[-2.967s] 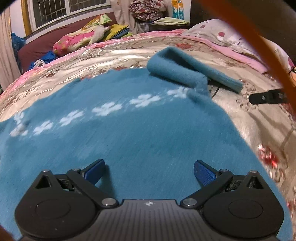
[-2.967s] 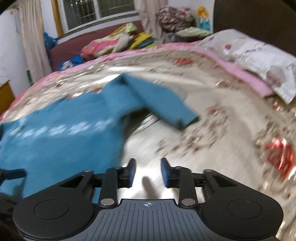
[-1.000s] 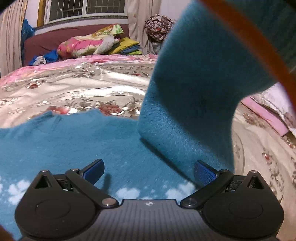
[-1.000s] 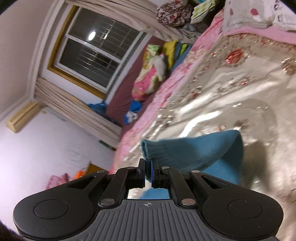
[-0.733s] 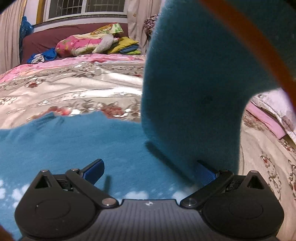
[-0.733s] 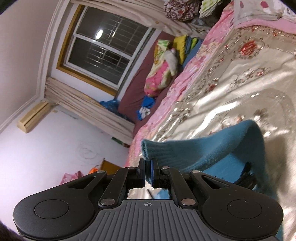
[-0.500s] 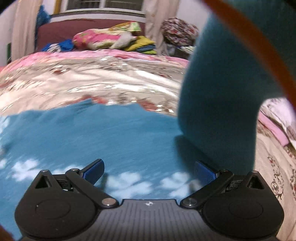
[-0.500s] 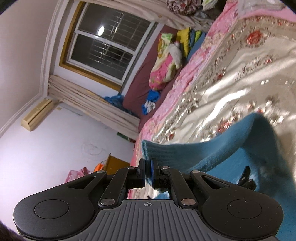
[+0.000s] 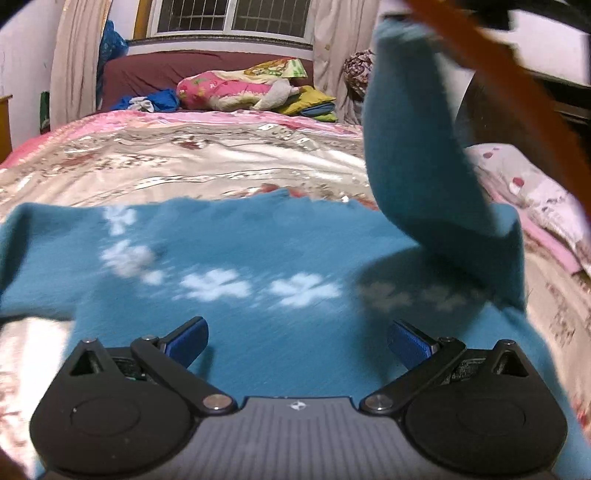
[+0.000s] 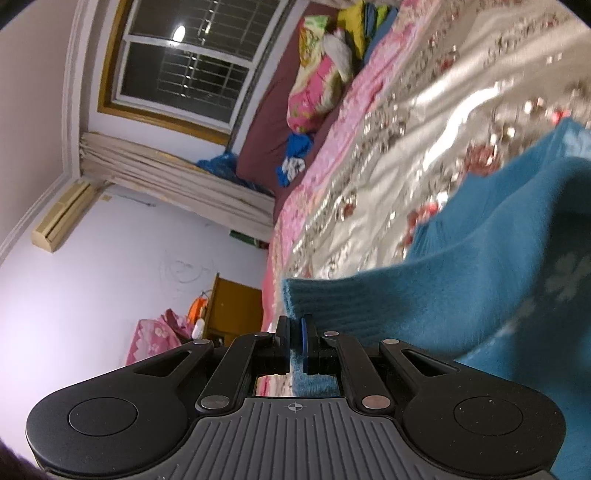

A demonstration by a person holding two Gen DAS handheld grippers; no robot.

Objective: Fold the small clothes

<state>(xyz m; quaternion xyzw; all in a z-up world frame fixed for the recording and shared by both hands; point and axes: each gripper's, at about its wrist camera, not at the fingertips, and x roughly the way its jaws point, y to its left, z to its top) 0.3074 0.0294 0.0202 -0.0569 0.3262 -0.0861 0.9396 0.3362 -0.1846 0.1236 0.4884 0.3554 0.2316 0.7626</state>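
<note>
1. Two grippers are in my feeds, working over a teal fuzzy knit sweater with white flower shapes (image 9: 258, 258) that lies spread on a shiny cream bedspread with red floral print (image 9: 207, 166).
2. In the left wrist view the sweater's far edge runs across the picture, with bare bedspread beyond it up to the pink border; that stretch gives open room. To the right, a white pillow with red spots (image 9: 517, 184) sits near the sweater's side.
3. The sweater's body lies flat with its long axis running left to right in the left wrist view; the row of white flowers follows that line.
4. The teal ribbed-cuff sleeve (image 9: 413, 147) rises off the right side of the body, standing steeply with its cuff end up.
5. My left gripper (image 9: 297, 341) is released, blue pads spread wide above the sweater's body, nothing between them.
6. My right gripper (image 10: 295, 343) is clenched on the sleeve (image 10: 369, 302) at its ribbed cuff, holding it above the bed.
7. A barred window (image 9: 229, 14) and beige curtains stand beyond the bed.
</note>
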